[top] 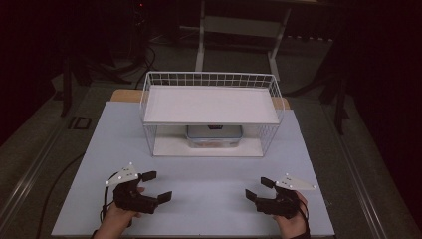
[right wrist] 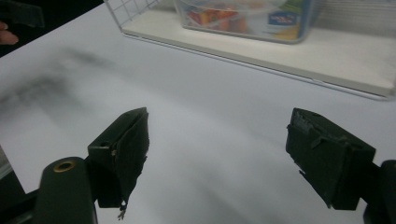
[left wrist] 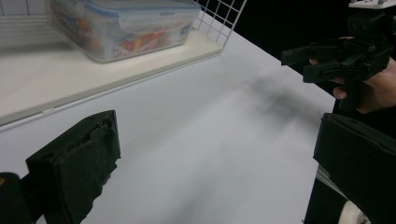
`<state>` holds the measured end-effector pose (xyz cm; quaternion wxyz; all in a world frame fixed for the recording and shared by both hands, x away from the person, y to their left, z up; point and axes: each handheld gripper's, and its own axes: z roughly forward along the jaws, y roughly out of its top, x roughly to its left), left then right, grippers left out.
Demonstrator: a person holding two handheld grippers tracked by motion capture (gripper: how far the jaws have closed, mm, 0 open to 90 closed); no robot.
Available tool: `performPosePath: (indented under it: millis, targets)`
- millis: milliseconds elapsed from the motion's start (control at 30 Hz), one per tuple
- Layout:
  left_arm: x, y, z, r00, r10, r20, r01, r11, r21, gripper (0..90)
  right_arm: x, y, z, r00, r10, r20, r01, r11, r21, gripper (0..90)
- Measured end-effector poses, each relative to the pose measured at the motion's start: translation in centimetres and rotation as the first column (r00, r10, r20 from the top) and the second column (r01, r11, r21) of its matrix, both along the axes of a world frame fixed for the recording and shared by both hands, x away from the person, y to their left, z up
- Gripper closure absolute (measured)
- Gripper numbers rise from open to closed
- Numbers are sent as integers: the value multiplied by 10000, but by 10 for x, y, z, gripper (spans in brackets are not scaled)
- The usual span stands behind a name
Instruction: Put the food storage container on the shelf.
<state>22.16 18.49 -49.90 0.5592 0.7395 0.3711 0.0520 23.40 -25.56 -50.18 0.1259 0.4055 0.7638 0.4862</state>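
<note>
Clear plastic container (top: 214, 136), blue-trimmed lid, coloured contents: stands on the lower shelf of a white wire rack (top: 209, 79), centred, under the rack's upper shelf. Untouched, by the look of it.

Left gripper (top: 153, 186): held low over the white table (top: 209, 199) at the near left, jaws spread wide, nothing between them. Right gripper (top: 259, 188): near right, likewise spread and empty (the two point roughly toward each other).

Progress, as judged: at the outset. No contact with the container; reach, grasp and removal from the shelf all appear to remain.

Position relative to jaws: container well apart from both, ahead and between them. In the left gripper view the container (left wrist: 122, 25) sits beyond the jaws at upper left; in the right gripper view the container (right wrist: 247, 16) sits beyond them at top centre, bare table lying between.
</note>
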Motion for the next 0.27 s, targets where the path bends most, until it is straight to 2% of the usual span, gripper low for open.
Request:
performPosePath:
  millis: [267]
  targets:
    - [0, -3, -5, 9998, -152, -85, 154, 9997, 167, 0, 1, -2, -3, 10000, 30, -72, -31, 9999, -165, 210]
